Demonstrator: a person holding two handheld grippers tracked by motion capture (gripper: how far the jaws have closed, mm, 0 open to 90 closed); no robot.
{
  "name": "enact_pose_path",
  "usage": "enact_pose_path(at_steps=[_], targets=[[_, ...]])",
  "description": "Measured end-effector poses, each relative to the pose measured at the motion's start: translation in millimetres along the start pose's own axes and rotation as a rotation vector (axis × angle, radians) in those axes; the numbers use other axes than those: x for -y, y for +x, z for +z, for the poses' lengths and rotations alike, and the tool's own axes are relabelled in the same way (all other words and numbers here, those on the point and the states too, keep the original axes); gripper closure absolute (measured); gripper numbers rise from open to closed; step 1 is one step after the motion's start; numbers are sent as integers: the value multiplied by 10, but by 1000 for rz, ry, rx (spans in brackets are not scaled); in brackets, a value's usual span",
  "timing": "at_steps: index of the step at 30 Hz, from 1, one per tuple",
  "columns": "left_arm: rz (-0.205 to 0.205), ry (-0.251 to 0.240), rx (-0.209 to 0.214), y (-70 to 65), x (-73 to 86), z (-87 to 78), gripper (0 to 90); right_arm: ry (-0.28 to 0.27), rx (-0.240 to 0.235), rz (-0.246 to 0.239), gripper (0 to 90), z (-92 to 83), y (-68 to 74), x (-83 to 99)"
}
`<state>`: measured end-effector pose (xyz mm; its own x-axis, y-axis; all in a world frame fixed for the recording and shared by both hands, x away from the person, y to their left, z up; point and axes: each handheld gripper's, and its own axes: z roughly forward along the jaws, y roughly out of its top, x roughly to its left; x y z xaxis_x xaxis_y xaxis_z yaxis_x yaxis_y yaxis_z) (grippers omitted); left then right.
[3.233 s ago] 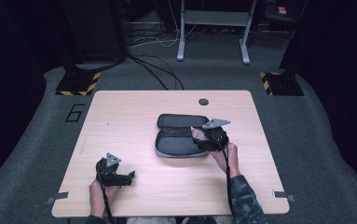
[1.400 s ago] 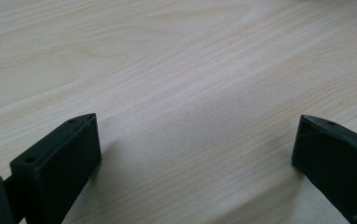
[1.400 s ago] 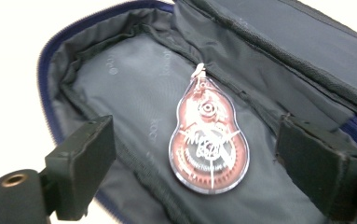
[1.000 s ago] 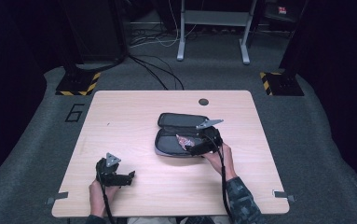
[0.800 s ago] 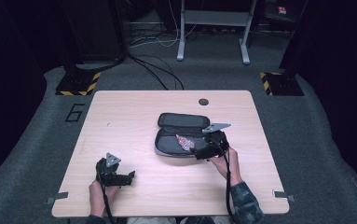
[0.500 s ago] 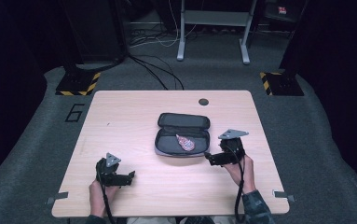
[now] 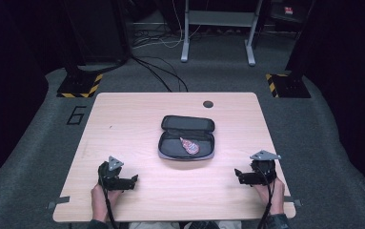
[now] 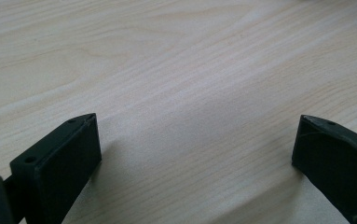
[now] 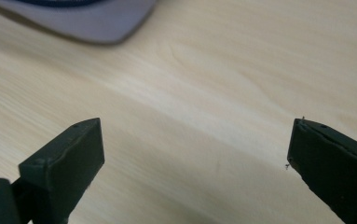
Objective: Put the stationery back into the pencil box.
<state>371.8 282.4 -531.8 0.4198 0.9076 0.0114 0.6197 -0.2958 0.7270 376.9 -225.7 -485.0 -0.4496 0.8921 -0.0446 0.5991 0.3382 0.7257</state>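
The open pouch [image 7: 187, 142] is lying near the middle of the counter [image 7: 123, 119], its lid half folded back toward the far edge and its tray half facing the near edge. Inside the tray half a small pink and white packet [image 7: 189, 146] is resting, slightly right of centre; what it holds is too small to tell, though it is looking like a wrapped sweet or sachet.

Both hand-held grippers are sitting well apart from the pouch, close to the near edge. The left hand-held gripper [image 7: 133, 179] is resting toward the near left corner, and in the left gripper view [image 8: 192, 154] its jaws are standing wide apart over bare wood with nothing between them. The right hand-held gripper [image 7: 238, 174] is lying toward the near right corner, likewise released; in the right gripper view [image 9: 195, 154] its jaws are spread over bare wood, and a blurred grey edge of the pouch [image 9: 80, 21] is showing at the top.

Judging from this, the packing step seems done and the closing step is waiting. The next move is probably calling for one hand-held gripper to steady the tray half while the other is folding the lid over the packet without pinching it.
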Motion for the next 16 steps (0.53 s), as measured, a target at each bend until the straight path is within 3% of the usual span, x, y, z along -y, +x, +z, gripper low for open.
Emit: enact_pose_path(at_steps=[6,12,16], targets=[[0,-1,-3,-2,0,0,11,31,21,64,15,83,-111,307],[-1,-1,-2,-3,1,1,12,51,50,55,0,132,-145,435],[0,0,-4,-3,0,-1,12,19,22,58,0,141,-188,483]])
